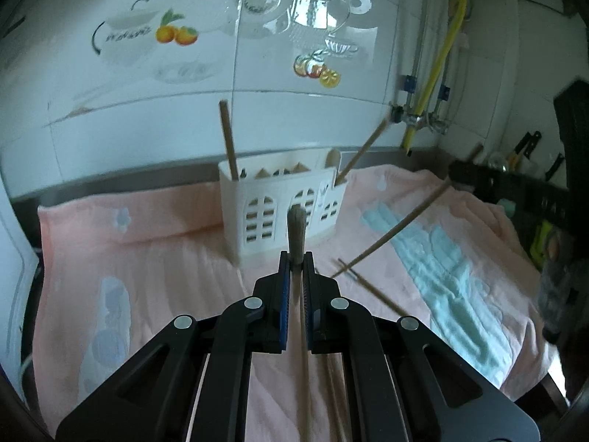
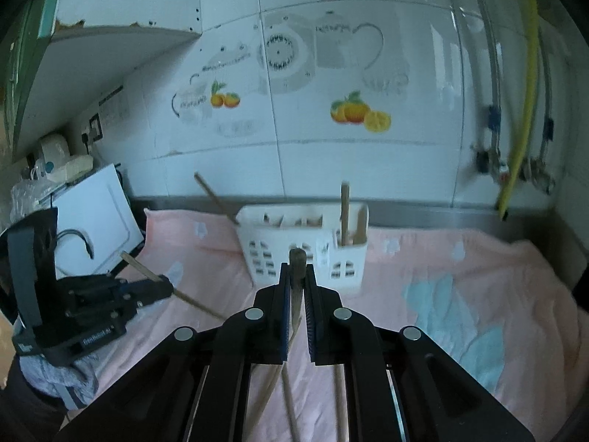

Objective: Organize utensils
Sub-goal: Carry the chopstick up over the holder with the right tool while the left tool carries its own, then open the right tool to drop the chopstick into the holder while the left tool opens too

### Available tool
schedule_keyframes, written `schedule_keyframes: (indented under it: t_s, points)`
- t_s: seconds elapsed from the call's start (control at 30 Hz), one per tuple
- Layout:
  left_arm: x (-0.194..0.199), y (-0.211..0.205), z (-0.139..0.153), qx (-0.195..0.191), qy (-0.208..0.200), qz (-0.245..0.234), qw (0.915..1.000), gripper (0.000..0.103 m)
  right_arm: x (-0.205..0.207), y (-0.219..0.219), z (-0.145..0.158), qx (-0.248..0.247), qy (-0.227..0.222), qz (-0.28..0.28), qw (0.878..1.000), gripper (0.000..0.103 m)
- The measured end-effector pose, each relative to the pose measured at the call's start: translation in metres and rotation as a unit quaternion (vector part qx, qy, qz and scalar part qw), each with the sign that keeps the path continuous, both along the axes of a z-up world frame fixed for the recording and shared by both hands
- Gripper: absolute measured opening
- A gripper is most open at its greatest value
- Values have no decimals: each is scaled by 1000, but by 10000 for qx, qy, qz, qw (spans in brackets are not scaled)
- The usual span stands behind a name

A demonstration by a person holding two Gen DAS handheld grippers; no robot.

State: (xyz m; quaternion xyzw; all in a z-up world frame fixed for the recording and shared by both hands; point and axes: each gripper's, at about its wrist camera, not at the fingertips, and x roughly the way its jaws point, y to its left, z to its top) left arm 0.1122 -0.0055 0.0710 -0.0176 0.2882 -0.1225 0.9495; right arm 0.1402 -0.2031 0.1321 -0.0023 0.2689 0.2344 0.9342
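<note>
left gripper [image 1: 296, 258]: jaws clamped on one chopstick [image 1: 295, 228], its butt end poking out past the tips and the shaft running back under the camera. right gripper [image 2: 296, 270]: jaws likewise clamped on a chopstick [image 2: 296, 258], which also shows in the left view as a long diagonal stick coming in from the right.

handling (judgement): thin wooden sticks, light and stiff, not fragile. round and smooth, so likely to pivot in a pinch. both are held near one end; a hold nearer mid-shaft would swing less, but an end hold leaves the long free part to drop into a slot.

loose sticks [image 1: 371, 291]: dark thin ones lie on the pink towel [image 1: 147, 239] just right of the left gripper. looks like two, crossing at the near end; blur makes this unsure. more shafts show under each gripper body; cannot tell whether those are separate pieces.

holder [image 1: 279, 206]: white plastic, window cut-outs, several compartments, upright on the towel mid-scene with a smaller compartment at its right end.

count in holder: two chopsticks, one at the left end [image 1: 228, 136], one leaning out of the right compartment [image 1: 362, 145]. one pale spoon-like piece [image 1: 333, 156] beside the latter. tan shapes in the middle slots, unidentified.

totals: two held, two stowed, roughly two loose.

far: tiled wall [image 1: 184, 110] with fruit decals; yellow hose [image 1: 438, 66] at far right.
</note>
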Motion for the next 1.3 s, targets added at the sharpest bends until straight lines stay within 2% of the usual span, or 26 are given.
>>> schedule_keyframes:
  t_s: [0.17, 0.43, 0.6, 0.8, 1.0, 1.3]
  points:
    - [11, -7, 19, 40, -153, -120, 9998, 6, 22, -6, 35, -51, -154, -43, 9999, 7]
    - [26, -20, 73, 155, -617, -288, 9976, 6, 48, -23, 84, -342, -524, -391, 9973, 7]
    - [39, -27, 106, 206, -973, -262, 9947, 6, 63, -24, 99, -447, -624, -462, 9960, 7]
    - [67, -31, 144, 384, -1456, 31, 9886, 6, 84, -12, 101, -546, -623, -380, 9958, 7]
    - [90, -27, 143, 605, -1628, 350, 9842, 6, 108, -2, 87, -686, -428, -333, 9962, 7]
    - [130, 2, 93, 204, -988, 603, 9931, 6, 128, 5, 52, -815, -68, -287, 9962, 7]
